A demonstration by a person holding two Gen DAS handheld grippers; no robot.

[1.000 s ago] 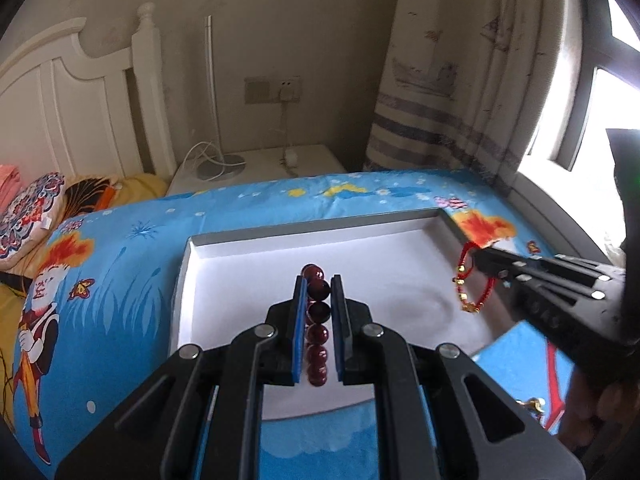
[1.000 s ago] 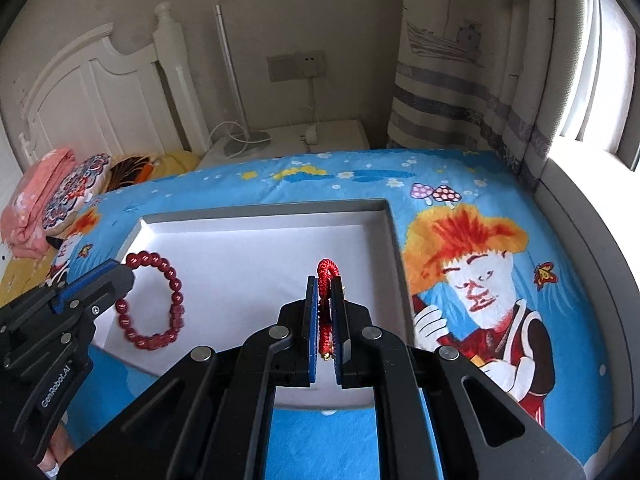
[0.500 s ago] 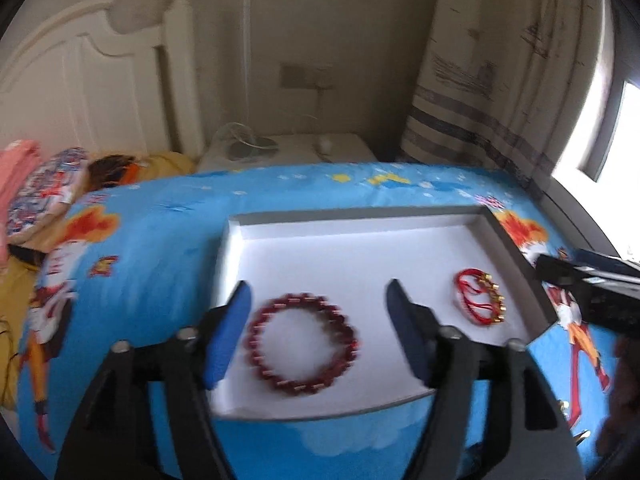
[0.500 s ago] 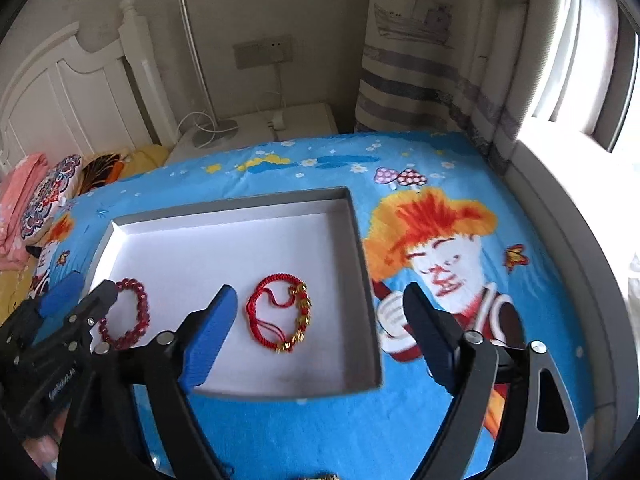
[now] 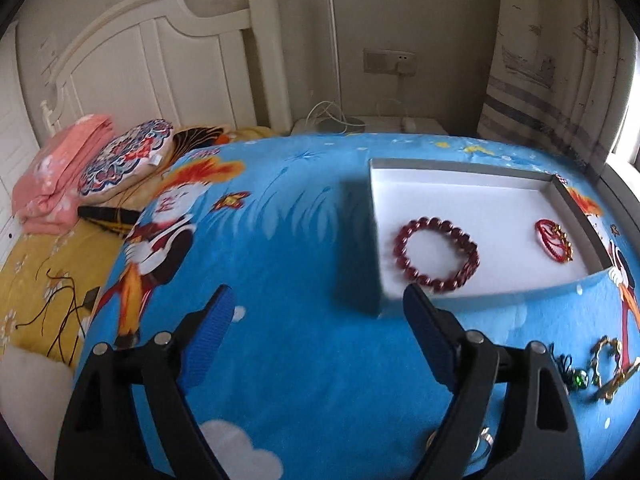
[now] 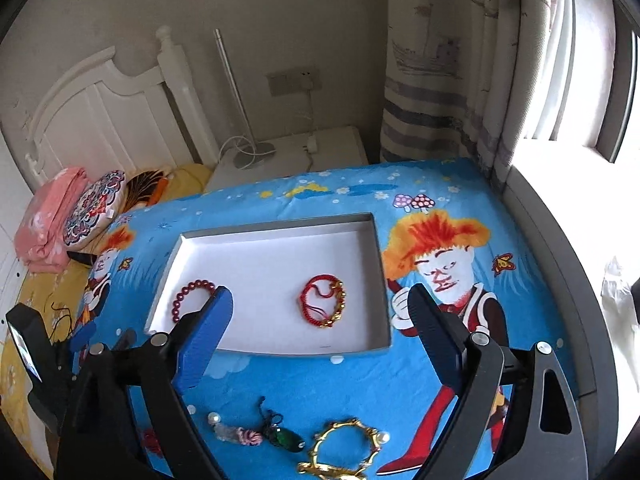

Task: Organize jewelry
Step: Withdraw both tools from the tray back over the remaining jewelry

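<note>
A white box [image 5: 480, 204] with a grey rim lies on the blue cartoon bedsheet. A dark red bead bracelet [image 5: 402, 248] lies flat at its near left. A red cord bracelet with gold beads [image 5: 560, 236] lies at its right. My left gripper [image 5: 318, 292] hangs over the sheet left of the box, its jaws opening with nothing between them. In the right wrist view my right gripper [image 6: 320, 291] stands open above the box [image 6: 272, 256], well clear of the cord bracelet [image 6: 339, 300] and the bead bracelet [image 6: 180, 300].
Loose jewelry lies on the sheet before the box: a gold bangle with pearls [image 6: 348, 444], a green pendant [image 6: 286, 438] and a pink corded piece [image 6: 240, 434]. Pillows [image 5: 124, 160] and a white headboard [image 5: 160, 64] stand at the left. A bedside table [image 6: 288, 152] and curtain [image 6: 440, 80] are behind.
Both grippers have opened and let go; the bead bracelet and the cord bracelet now lie in the box. The left gripper has swung away to the left, and the right gripper has risen.
</note>
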